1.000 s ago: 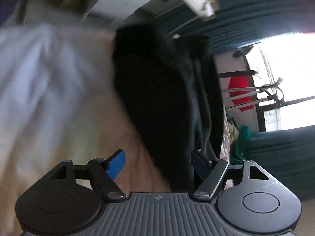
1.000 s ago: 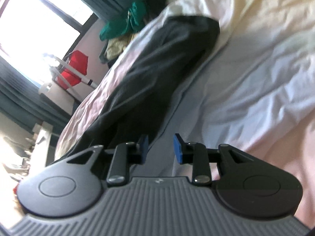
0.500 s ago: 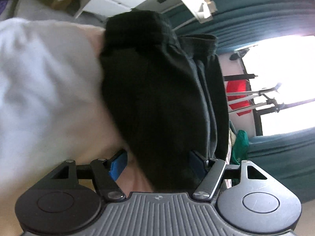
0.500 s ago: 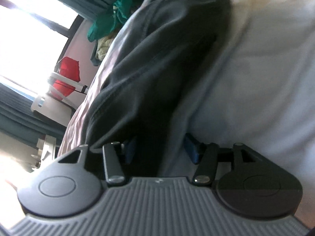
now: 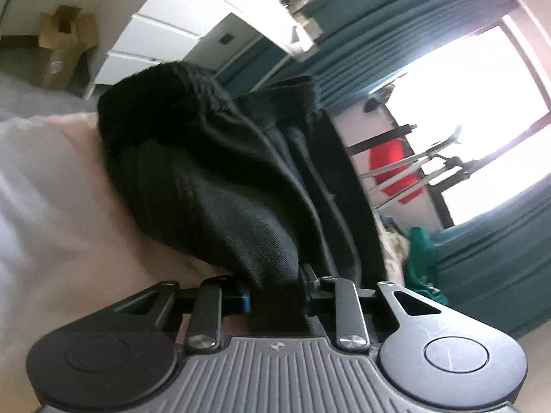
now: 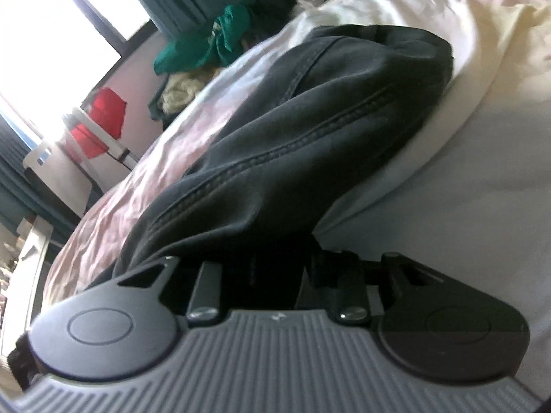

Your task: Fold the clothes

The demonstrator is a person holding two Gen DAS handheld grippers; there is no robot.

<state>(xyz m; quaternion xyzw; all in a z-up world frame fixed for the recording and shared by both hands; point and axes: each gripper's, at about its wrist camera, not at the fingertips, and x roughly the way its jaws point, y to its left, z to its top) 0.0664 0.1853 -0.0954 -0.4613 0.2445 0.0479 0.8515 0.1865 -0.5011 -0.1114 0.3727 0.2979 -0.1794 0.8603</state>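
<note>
Trousers (image 5: 213, 186): dark twill, stitched seams, on bedsheet (image 6: 465, 179) | left tool (image 5: 275, 292), right tool (image 6: 272, 275): jaws closing on cloth

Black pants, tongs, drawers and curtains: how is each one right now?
Black pants: bunched on the bed, an end in each pair of tongs.
Left tongs: closing, cloth between them.
Right tongs: closing, cloth between them.
Drawers: shut.
Curtains: pulled apart, window bright.
Cardboard box: flaps open.
</note>
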